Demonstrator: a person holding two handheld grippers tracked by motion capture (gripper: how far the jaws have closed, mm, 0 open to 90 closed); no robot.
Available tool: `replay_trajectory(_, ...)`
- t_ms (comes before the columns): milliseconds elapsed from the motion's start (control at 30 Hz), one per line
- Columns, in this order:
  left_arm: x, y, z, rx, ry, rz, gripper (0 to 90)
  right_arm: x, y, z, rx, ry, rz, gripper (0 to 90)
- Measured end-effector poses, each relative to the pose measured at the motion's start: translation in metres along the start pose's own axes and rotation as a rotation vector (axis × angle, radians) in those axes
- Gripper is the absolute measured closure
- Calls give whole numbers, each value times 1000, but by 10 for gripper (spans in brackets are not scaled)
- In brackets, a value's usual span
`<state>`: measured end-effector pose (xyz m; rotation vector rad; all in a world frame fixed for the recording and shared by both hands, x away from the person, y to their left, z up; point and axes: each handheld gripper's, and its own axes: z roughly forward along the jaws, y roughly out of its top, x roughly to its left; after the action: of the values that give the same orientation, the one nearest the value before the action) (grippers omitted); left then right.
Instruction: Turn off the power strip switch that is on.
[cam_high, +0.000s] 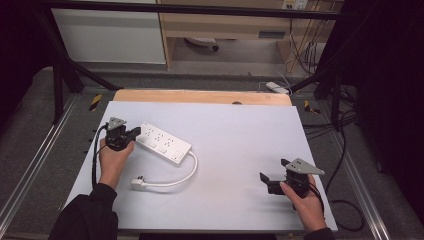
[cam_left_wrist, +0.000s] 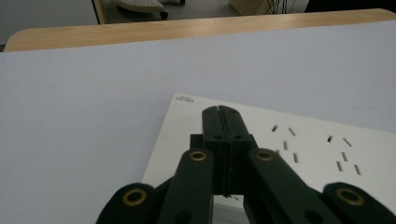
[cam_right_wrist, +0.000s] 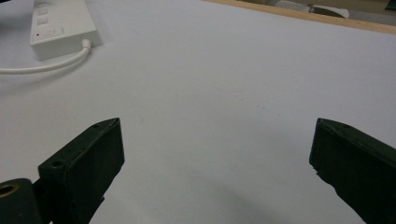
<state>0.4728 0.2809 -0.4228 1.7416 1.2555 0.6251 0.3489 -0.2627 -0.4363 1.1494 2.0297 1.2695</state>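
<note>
Even, soft overhead light falls on the pale table (cam_high: 240, 150), leaving faint, diffuse shadows and no glare. The high view darkens sharply toward both side edges and looks slightly grainy. In both gripper views the near black jaws are underexposed and softly blurred.

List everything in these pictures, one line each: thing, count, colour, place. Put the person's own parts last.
Power strip: 1, white, left half of the table, lying flat at an angle.
Cord: 1, white, loops from the strip's near end back leftward.
Plug: 1, white, at the cord's end, near the left hand.
Table: 1, pale grey top with a wooden far edge.
Left gripper: 1, black, jaws shut, tips over the strip's left end.
Right gripper: 1, black, jaws open and empty, right near part of the table.
Hands: 2, one holding each gripper, dark sleeves.
</note>
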Motion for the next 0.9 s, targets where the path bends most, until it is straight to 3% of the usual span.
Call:
replay_trajectory(167,0,2,-3,-25,2,4,881,0,0,0,0,0,0,36)
replay_trajectory(233,-1,3,-3,-36,0,2,836,0,0,0,0,0,0,35)
replay_trajectory(300,-1,3,-4,-53,2,-10,732,0,0,0,0,0,-3,36)
replay_trajectory(400,-1,5,-5,-76,2,-14,687,0,0,0,0,1,-3,36)
replay_trajectory(433,-1,5,-5,-85,3,-19,655,0,0,0,0,0,-3,36)
replay_trajectory(467,-1,6,-6,-87,9,-25,544,0,0,0,-2,-1,0,36)
replay_trajectory(500,-1,7,-6,-91,14,-32,498,0,0,0,-3,0,2,36)
replay_trajectory(567,-1,8,-7,-95,19,-38,470,0,0,0,-1,-1,5,36)
replay_trajectory(700,-2,11,-9,-103,26,-46,320,0,0,0,0,0,1,36)
replay_trajectory(733,-3,12,-10,-101,31,-46,241,1,0,0,-1,-1,-1,35)
replay_trajectory(767,-3,12,-11,-102,32,-51,241,1,0,0,-1,-1,-1,35)
replay_trajectory(900,-3,13,-14,-93,14,-75,89,0,0,1,1,-1,-1,36)
